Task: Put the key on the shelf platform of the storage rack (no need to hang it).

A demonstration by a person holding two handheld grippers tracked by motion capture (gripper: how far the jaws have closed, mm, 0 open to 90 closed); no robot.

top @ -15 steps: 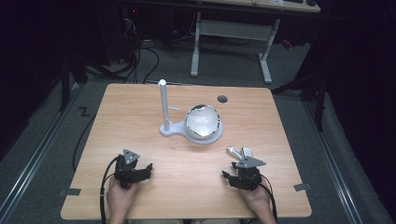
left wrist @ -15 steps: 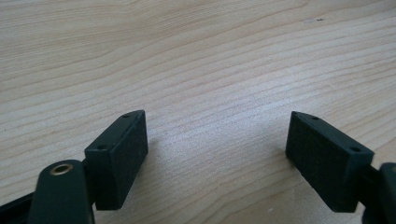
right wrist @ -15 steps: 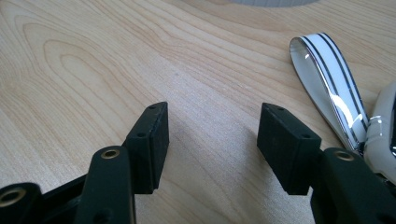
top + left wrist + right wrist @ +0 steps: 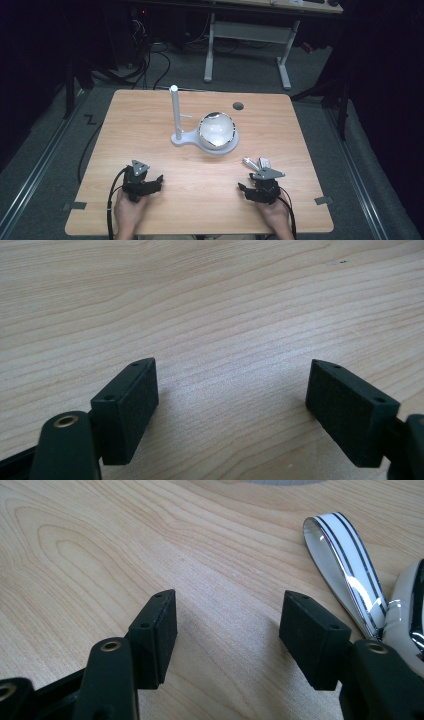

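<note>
Near the front edge of the desk (image 4: 150,120), on the person's left, the left gripper (image 4: 150,184) rests low over the bare wood, held by the left hand (image 4: 129,210). Its jaws stand wide apart, with nothing but wood grain between them in the left gripper view (image 4: 230,405).

At the same edge on the person's right, the right gripper (image 4: 248,191) sits in the right hand (image 4: 274,214), its grey three-cornered plate on top. Its jaws are likewise spread wide and hold nothing; the right gripper view shows bare desk between the two black pads (image 4: 157,635).

Just ahead of the right gripper and slightly to its outer side lie two small shiny metal pieces (image 4: 256,163). In the right gripper view these appear as polished, spoon-like strips (image 4: 345,565) with dark reflected lines, lying flat on the wood just beyond and to the right of the right-hand jaw, close to it; whether they touch it cannot be told.

Farther ahead of both grippers, near the middle of the desk, stands a white base carrying a reflective bowl (image 4: 217,131), with a white upright post (image 4: 175,112) rising from the same base on the side nearer the left gripper. This stand is well apart from both grippers.

Beyond the bowl, a dark round hole (image 4: 238,106) marks the desk surface. A cable (image 4: 111,200) trails from the left gripper back past the hand.
</note>
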